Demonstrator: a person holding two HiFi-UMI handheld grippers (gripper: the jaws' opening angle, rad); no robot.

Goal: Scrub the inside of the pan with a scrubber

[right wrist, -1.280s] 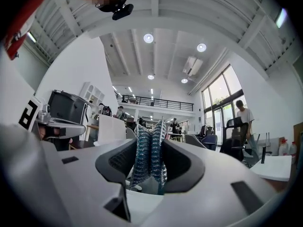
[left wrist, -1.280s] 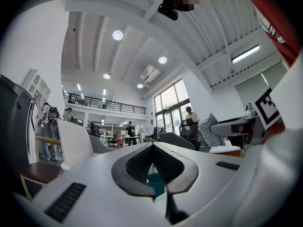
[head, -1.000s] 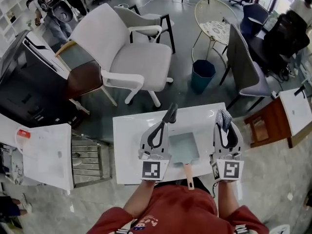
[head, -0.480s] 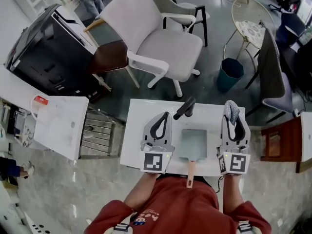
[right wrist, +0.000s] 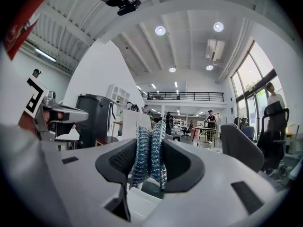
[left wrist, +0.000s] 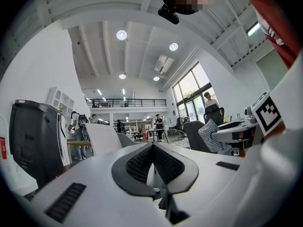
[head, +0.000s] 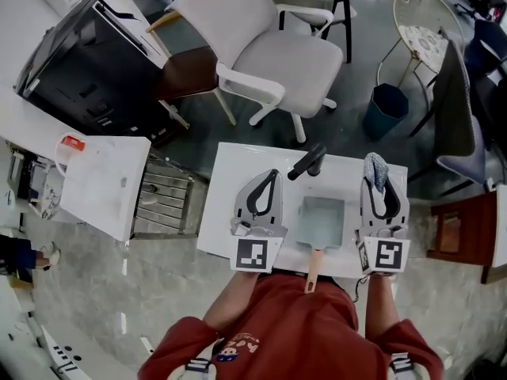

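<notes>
A pale teal square pan with a wooden handle lies on the white table, its handle pointing toward the person. My left gripper is held over the table to the left of the pan. Its jaws are shut with nothing between them, as the left gripper view also shows. To the right of the pan, my right gripper is shut on a silvery blue mesh scrubber. The scrubber sticks up between the pads. Both grippers are above the table, apart from the pan.
A black faucet-like handle stands behind the pan. Beyond the table are a white armchair, a teal bin and a grey chair. A black cabinet and a white side table are at the left, with a wooden stand at the right.
The head camera has swung, so the whole scene has slid and turned in the frame. Both grippers keep their places on either side of the pan, the scrubber still held.
</notes>
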